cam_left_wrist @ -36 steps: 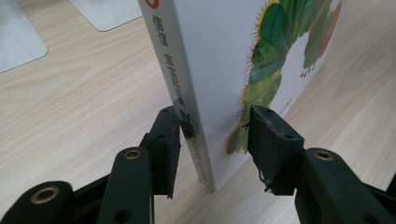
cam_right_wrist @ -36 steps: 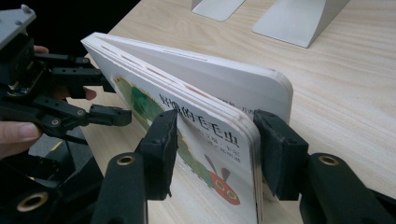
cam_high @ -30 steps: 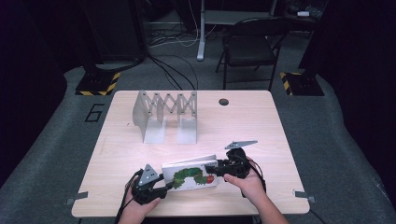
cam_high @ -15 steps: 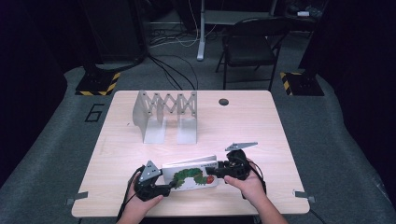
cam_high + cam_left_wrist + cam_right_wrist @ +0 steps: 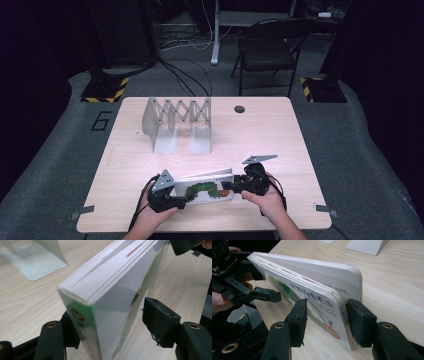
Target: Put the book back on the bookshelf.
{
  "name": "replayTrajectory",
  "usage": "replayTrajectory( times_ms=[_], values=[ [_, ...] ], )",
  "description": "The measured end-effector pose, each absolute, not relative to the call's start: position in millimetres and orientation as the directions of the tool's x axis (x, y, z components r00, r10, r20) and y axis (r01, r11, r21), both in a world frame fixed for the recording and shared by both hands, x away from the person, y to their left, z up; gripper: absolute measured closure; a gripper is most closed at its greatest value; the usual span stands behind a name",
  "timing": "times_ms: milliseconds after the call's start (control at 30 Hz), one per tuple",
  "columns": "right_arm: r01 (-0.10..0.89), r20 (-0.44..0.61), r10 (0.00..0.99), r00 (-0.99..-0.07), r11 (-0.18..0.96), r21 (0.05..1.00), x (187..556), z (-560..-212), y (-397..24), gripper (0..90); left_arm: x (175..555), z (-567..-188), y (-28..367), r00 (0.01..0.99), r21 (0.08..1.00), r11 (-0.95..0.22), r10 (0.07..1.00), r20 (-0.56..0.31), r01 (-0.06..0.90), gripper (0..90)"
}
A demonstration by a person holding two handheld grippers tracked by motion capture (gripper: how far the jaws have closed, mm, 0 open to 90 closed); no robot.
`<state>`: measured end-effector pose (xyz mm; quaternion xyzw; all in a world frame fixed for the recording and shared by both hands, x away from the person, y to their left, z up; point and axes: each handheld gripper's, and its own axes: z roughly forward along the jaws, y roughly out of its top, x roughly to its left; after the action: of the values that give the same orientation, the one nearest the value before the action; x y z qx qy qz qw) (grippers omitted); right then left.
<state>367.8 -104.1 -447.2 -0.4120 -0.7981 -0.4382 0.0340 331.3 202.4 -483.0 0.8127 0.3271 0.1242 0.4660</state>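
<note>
While upright, book (image 5: 317, 272) in right tool (image 5: 325, 315)

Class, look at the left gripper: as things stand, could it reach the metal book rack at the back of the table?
Probably yes. The left gripper has bare tabletop between it and the book rack, but the picture book stands between its jaws and needs handling first.

Most of the table (image 5: 280, 135) lies bare: its right half, the middle band and the left edge give a hand room to pass. Toward the far left corner stands a grey accordion book rack (image 5: 177, 120), upright, with two flat feet reaching toward the middle. Along the near edge a picture book (image 5: 207, 186) stands on its edge between both hands, blocking that strip.
</note>
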Motion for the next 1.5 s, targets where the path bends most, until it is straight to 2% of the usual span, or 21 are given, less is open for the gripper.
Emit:
replayTrajectory(
  times_ms=[467, 900, 1033, 1200, 1333, 1433, 1500],
  values=[
    [0.696, 0.415, 0.640, -0.647, 0.274, 0.663, 363, -449, -106, 50.9, 335, -476, 198, 0.794, 0.850, -0.342, 0.592, -0.137, 0.401, 38.8],
    [0.695, 0.409, 0.647, -0.643, 0.269, 0.667, 363, -450, -108, 48.8, 331, -471, 197, 0.805, 0.859, -0.356, 0.584, -0.103, 0.368, 49.2],
    [0.675, 0.381, 0.652, -0.655, 0.278, 0.684, 364, -450, -108, 45.9, 329, -470, 196, 0.820, 0.864, -0.367, 0.566, -0.087, 0.345, 55.9],
    [0.673, 0.375, 0.659, -0.652, 0.275, 0.687, 364, -450, -108, 44.7, 328, -469, 195, 0.826, 0.863, -0.378, 0.558, -0.076, 0.335, 59.9],
    [0.671, 0.373, 0.672, -0.640, 0.251, 0.697, 367, -450, -114, 43.7, 327, -469, 196, 0.817, 0.866, -0.371, 0.572, -0.072, 0.336, 70.3],
    [0.681, 0.388, 0.681, -0.622, 0.225, 0.697, 368, -450, -119, 43.8, 328, -468, 199, 0.810, 0.863, -0.362, 0.580, -0.087, 0.352, 72.6],
    [0.679, 0.386, 0.679, -0.625, 0.228, 0.698, 369, -451, -119, 44.0, 326, -468, 198, 0.799, 0.869, -0.365, 0.599, -0.055, 0.333, 74.1]
  ],
)
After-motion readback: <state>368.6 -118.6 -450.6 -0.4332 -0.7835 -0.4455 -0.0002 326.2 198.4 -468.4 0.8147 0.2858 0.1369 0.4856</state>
